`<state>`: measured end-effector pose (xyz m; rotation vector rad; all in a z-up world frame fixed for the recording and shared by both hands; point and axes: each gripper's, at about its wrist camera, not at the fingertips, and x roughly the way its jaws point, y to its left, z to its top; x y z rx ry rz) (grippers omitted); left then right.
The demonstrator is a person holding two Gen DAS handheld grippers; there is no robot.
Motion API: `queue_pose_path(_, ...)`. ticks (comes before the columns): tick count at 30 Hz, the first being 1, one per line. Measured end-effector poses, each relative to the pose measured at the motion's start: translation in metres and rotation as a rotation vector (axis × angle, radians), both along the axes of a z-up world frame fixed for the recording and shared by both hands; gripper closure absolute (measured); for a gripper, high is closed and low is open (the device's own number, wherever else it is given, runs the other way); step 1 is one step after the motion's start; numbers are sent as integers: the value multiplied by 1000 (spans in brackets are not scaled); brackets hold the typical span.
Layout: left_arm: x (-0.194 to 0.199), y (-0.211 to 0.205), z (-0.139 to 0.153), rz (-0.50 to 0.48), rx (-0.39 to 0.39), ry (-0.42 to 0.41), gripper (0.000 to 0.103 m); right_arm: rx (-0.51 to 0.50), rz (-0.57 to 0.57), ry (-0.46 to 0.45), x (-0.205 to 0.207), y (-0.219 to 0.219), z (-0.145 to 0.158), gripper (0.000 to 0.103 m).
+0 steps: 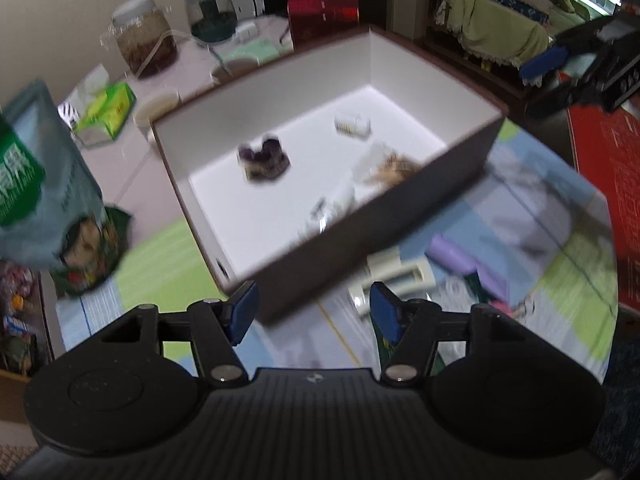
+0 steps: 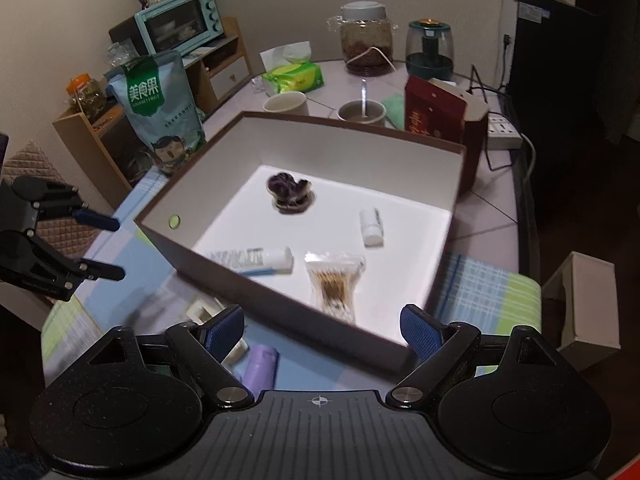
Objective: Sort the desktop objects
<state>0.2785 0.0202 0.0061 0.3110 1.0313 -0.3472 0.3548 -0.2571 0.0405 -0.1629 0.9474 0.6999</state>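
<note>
A brown cardboard box with white inside (image 1: 400, 68) sits tilted in the blurred view, holding a dark purple hair clip (image 1: 264, 159), a small white bottle (image 1: 352, 124) farther right and a clear packet of cotton swabs (image 1: 394, 166) near its front wall. The left gripper (image 1: 314, 312) gapes below it, empty.

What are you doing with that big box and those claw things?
A person is tidying small things off the table into the box. Already inside lie a purple hair clip, a small bottle, a tube and a pack of cotton swabs. Both the left gripper and the right gripper are open and empty. A purple roll and a white item wait outside.
</note>
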Motion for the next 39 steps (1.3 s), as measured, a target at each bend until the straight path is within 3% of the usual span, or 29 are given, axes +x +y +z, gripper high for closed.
queue_pose_path(13,-40,17,-94,139,-214,180,47,42,-80,110,-25,-29,-37,15)
queue_pose_path(17,-45,20,-110,200,-303,207,67,53,-102,164,-30,-31,-54,15)
queue_pose_path(19,-49,22,-112,231,-352,200,71,58,-112,186,-32,-32,-61,15)
queue_pose_path(22,-57,24,-105,243,-358,155,83,62,-126,217,-35,-33,-71,15)
queue_pose_path(23,-60,26,-100,244,-358,138,92,61,-129,226,-36,-33,-75,15)
queue_pose_path(24,-63,27,-94,240,-332,113,101,58,-131,232,-37,-33,-78,15)
queue_pose_path(25,-66,29,-87,235,-296,86,103,56,-133,240,-38,-34,-80,15)
queue_pose_path(27,-73,28,-74,205,-176,26,103,58,-138,256,-39,-34,-86,15)
queue_pose_path(29,-78,32,-65,183,-144,18,103,60,-144,269,-40,-34,-90,15)
queue_pose_path(32,-82,40,-64,204,-191,53,101,69,-148,285,-41,-31,-96,15)
queue_pose_path(34,-84,45,-69,249,-229,59,82,69,-141,285,-42,-26,-98,15)
queue_pose_path(35,-85,48,-72,280,-255,61,67,69,-140,287,-43,-24,-99,15)
queue_pose_path(39,-79,51,-88,360,-427,96,63,76,-135,304,-46,-18,-104,15)
